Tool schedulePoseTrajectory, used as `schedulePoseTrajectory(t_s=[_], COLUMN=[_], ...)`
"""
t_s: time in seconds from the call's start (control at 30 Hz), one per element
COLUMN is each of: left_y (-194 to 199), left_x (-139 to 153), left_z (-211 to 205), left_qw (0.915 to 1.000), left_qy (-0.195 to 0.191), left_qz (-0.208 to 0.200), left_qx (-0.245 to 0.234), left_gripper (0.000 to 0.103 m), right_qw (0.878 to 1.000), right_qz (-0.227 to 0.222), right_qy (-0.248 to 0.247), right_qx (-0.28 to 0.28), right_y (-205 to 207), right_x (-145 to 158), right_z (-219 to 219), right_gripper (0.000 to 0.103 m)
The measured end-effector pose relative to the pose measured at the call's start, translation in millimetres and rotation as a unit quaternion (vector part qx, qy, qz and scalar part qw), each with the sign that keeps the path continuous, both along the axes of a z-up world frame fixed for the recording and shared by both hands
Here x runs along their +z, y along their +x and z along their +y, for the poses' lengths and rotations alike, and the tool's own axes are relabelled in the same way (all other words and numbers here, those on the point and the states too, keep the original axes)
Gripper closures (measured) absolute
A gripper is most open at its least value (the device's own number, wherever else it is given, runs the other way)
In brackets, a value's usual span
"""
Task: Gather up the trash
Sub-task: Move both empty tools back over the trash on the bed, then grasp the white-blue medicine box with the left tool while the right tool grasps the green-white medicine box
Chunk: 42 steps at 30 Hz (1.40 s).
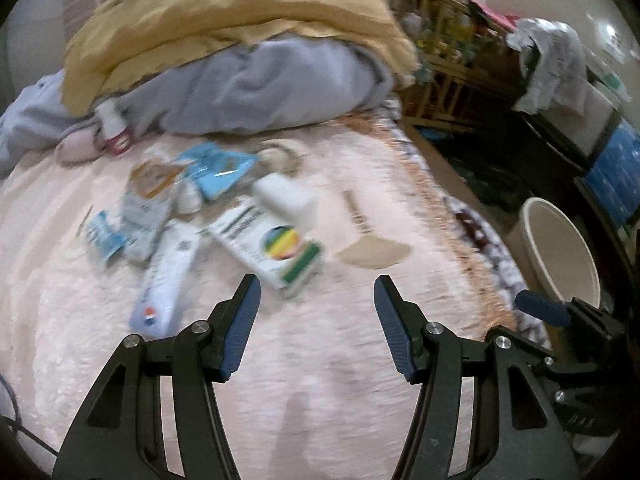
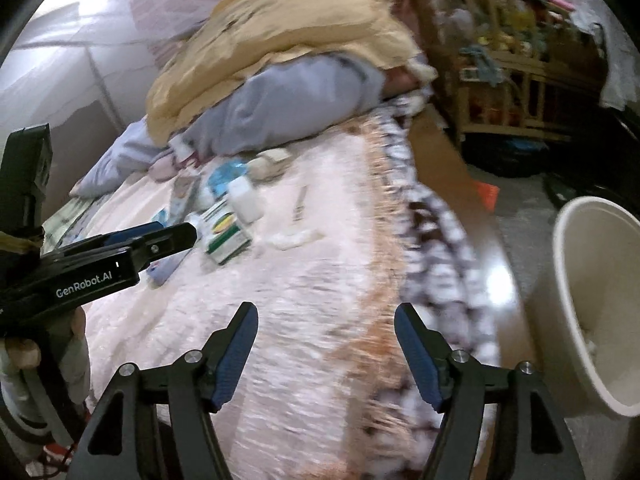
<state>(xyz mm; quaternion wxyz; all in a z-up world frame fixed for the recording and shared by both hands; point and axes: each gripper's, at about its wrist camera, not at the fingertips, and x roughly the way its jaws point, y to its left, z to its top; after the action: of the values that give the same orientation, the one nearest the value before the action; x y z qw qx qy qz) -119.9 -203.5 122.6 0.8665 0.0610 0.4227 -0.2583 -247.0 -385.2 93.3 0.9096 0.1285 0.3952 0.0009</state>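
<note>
My left gripper [image 1: 316, 284] and right gripper [image 2: 326, 312] both gape empty, ribbed blue pads apart, over the fuzzy pink blanket [image 1: 320, 360]. Ahead lies the litter: a flat carton [image 1: 276, 246], crinkled wrappers [image 1: 216, 168]. The round cream bin [image 2: 592, 300] stands rightward, off the bed.

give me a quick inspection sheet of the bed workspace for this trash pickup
surface: pink fuzzy blanket over a bed, patterned fringe at its edge
job's things: cream bin on the floor beside the bed; white box with rainbow circle, blue packets, white bottle, flat white packet and brown wooden scoop lie on the blanket
clutter: yellow quilt piled on a grey blanket
grippers: left gripper open, empty; right gripper open, empty
cables: dark cable at lower left edge
surroundings: wooden shelf full of items
</note>
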Motion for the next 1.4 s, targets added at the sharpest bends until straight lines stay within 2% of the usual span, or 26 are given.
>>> schedulePoseTrajectory(t_s=[0.17,0.3,0.43,0.6,0.77,0.8,0.83,0.87,1.03,1.07,1.1,1.13,1.23,1.3,1.37,1.4], left_y=[17.3,37.0,55.1,74.9,90.5,93.1,96.7,100.1,114.2,115.0,114.4,112.9,101.0,88.3,72.6,63.8], left_x=[-11.3,-23.5,-33.6,-47.5,-63.3,-66.4,-69.3,-71.2,-78.1,-79.2,-80.5,-82.0,-81.3,-79.9,-79.5,-78.6], left_z=[51.4,85.7,107.0,113.3,101.0,98.1,94.7,92.0,83.5,82.0,80.9,80.6,80.6,81.5,83.0,84.3], left_qw=[0.9991,0.9968,0.9944,0.9936,0.9947,0.9947,0.9945,0.9945,0.994,0.994,0.994,0.994,0.9947,0.995,0.9949,0.9949], left_qy=[0.005,0.004,-0.003,-0.002,0.01,0.011,0.014,0.018,0.021,0.022,0.025,0.027,0.03,0.031,0.033,0.033], left_qz=[0.012,0.033,0.055,0.065,0.078,0.083,0.085,0.085,0.089,0.091,0.092,0.092,0.088,0.088,0.09,0.091], left_qx=[0.041,0.072,0.09,0.092,0.066,0.061,0.059,0.059,0.06,0.057,0.054,0.052,0.043,0.036,0.03,0.028], left_gripper=[0.045,0.045,0.045,0.045,0.045,0.045,0.045,0.045,0.045,0.047,0.055,0.055,0.055,0.055,0.055,0.055], right_qw=[0.999,0.995,0.992,0.988,0.983,0.982,0.981,0.981,0.984,0.984,0.984,0.986,0.988,0.989,0.989,0.989], right_qz=[0.011,0.023,0.028,0.046,0.071,0.08,0.084,0.087,0.074,0.076,0.079,0.087,0.101,0.099,0.093,0.091], right_qy=[-0.001,-0.023,-0.037,-0.053,-0.06,-0.063,-0.068,-0.07,-0.076,-0.076,-0.073,-0.062,-0.037,-0.039,-0.05,-0.059], right_qx=[0.043,0.09,0.119,0.14,0.157,0.162,0.161,0.158,0.144,0.142,0.139,0.13,0.112,0.104,0.102,0.103], right_y=[26.5,59.9,92.8,137.9,176.4,183.2,185.3,185.8,153.1,144.7,134.4,117.8,85.7,71.5,69.6,71.1], right_x=[-4.4,-6.9,-10.8,-21.7,-38.1,-44.4,-47.2,-48.9,-39.5,-37.3,-35.4,-33.5,-32.5,-29.5,-27.6,-27.5], right_z=[28.2,58.1,79.3,98.0,109.0,111.2,112.0,111.6,98.8,95.6,90.7,82.0,65.8,63.4,66.3,70.1], right_gripper=[0.033,0.029,0.028,0.026,0.026,0.027,0.041,0.047,0.047,0.047,0.047,0.047,0.047,0.046,0.042,0.037])
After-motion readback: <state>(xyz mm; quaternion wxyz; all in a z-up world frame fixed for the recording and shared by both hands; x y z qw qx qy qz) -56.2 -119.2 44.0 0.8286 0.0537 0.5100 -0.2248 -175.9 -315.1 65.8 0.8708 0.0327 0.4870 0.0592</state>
